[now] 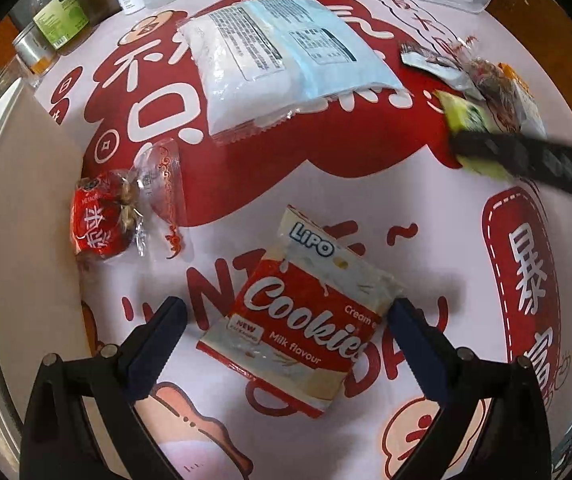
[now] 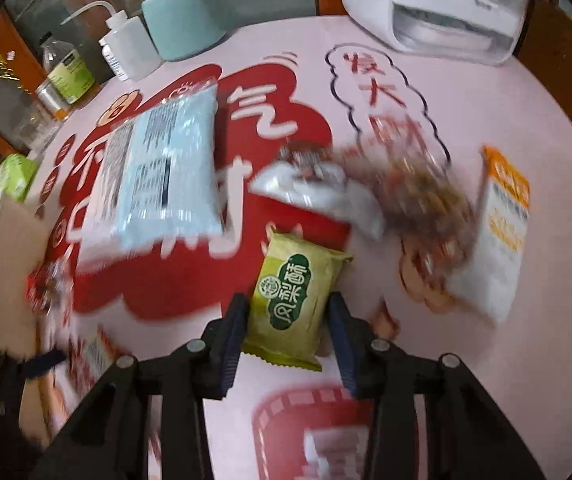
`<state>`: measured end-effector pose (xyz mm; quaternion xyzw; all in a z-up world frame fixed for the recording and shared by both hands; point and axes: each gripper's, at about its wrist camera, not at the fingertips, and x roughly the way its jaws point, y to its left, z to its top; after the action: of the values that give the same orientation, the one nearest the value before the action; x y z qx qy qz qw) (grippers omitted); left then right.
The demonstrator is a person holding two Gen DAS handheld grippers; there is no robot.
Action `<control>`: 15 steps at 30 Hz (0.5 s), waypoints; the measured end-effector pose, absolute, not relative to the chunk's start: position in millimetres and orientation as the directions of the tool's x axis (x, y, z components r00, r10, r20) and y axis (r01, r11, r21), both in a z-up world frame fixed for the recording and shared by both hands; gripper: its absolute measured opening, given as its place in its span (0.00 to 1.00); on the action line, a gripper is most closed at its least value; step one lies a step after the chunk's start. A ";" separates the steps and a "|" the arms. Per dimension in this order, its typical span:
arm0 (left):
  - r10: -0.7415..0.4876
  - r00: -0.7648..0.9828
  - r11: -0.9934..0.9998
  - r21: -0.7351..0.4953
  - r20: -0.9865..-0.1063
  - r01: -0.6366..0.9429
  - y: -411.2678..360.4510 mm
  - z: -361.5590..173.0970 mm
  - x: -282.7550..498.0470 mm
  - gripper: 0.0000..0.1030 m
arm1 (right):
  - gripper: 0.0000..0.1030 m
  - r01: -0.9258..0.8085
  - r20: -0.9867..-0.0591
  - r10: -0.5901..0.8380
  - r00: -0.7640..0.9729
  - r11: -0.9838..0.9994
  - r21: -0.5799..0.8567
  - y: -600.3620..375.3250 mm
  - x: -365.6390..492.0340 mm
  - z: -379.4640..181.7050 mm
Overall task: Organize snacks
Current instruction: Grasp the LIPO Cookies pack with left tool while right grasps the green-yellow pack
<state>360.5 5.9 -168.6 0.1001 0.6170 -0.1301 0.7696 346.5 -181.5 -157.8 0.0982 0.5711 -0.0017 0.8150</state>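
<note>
Green foil, light and crinkly, the pastry pack [image 2: 293,304] beside the cookie pack [image 1: 305,320] sits between the right gripper [image 2: 289,316]'s narrowed jaws, its flanks likely the safest hold; the left gripper [image 1: 286,312] straddles the cookies, jaws spread.

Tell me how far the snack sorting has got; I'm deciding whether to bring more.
Nothing looks sorted yet. In hand: the right claw straddles the green pastry packet, and the left claw is wide open over the Lipo cookies pack. Left lying loose on the mat: the large blue-white bag, the red snack pouch, and a cluster of wrappers.
</note>
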 end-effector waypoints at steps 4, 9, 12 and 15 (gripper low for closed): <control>-0.075 0.207 0.945 -0.003 -0.975 0.327 2.8 -168.0 358.5 0.97 | 0.39 0.114 -0.929 0.148 0.340 0.974 0.197 -192.9 310.5 -154.9; -0.090 0.232 0.940 -0.006 -0.969 0.342 -7.8 -158.6 342.2 0.70 | 0.39 0.117 -0.900 0.223 0.375 0.952 0.284 -203.9 271.7 -132.6; -0.089 0.243 0.942 -0.002 -0.966 0.336 -14.9 -153.0 331.8 0.48 | 0.39 0.094 -0.875 0.267 0.403 0.939 0.330 -207.2 258.9 -116.6; -0.085 0.225 0.953 -0.013 -0.971 0.302 -20.6 -150.3 322.5 0.46 | 0.39 0.057 -0.859 0.278 0.430 0.941 0.333 -204.4 249.9 -101.4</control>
<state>322.5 -20.6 -150.3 0.0890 0.6100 -0.1243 0.7776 249.9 -204.4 -101.4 0.1583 0.5298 0.0665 0.8306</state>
